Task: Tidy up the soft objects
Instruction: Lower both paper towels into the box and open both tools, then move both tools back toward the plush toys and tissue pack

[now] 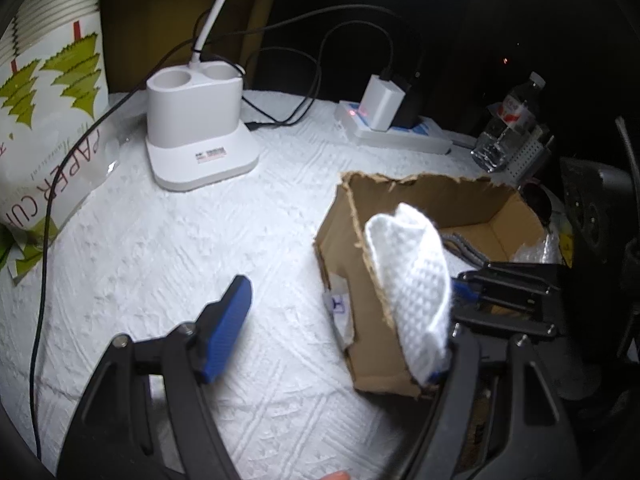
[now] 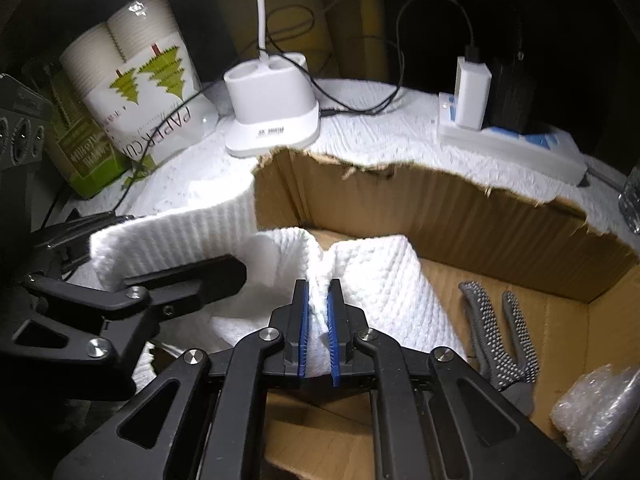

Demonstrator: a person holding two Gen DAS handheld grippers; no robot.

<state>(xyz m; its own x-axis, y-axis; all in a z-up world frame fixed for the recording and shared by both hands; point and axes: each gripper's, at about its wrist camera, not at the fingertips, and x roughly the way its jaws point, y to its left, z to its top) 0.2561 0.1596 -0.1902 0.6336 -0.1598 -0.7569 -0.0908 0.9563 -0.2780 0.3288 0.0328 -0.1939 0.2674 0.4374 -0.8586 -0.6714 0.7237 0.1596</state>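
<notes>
1. Left wrist view: the left gripper [image 1: 340, 320] is standing wide open. Its left blue pad [image 1: 228, 328] is hanging free over the white textured table cover [image 1: 180, 248]; the right finger is sitting hidden behind the white cloth [image 1: 412, 292], so I cannot tell whether it is touching.
2. The cloth is draping over the torn near wall of the cardboard box [image 1: 368, 352], partly inside it.
3. Open cover is lying left of the box, up to the white lamp base [image 1: 200, 132]. The right gripper [image 1: 480, 292] is crowding the box's right side.
4. Writing: "PAPER CU…" is showing on the cup bag [image 1: 52, 120]; the lamp base's label is too small to read.
5. Right wrist view: the right gripper [image 2: 318, 332] is pinching nearly shut on a fold of the white cloth [image 2: 368, 280], over the box interior.
6. The box's ragged far edge [image 2: 440, 184] is rising behind. A grey dotted glove [image 2: 496, 332] and bubble wrap [image 2: 596, 412] are lying on the floor to the right; bare cardboard is showing between.
7. The left gripper [image 2: 180, 284] is sitting close at left.
8. A power strip [image 2: 516, 144] is lying beyond the box.
</notes>
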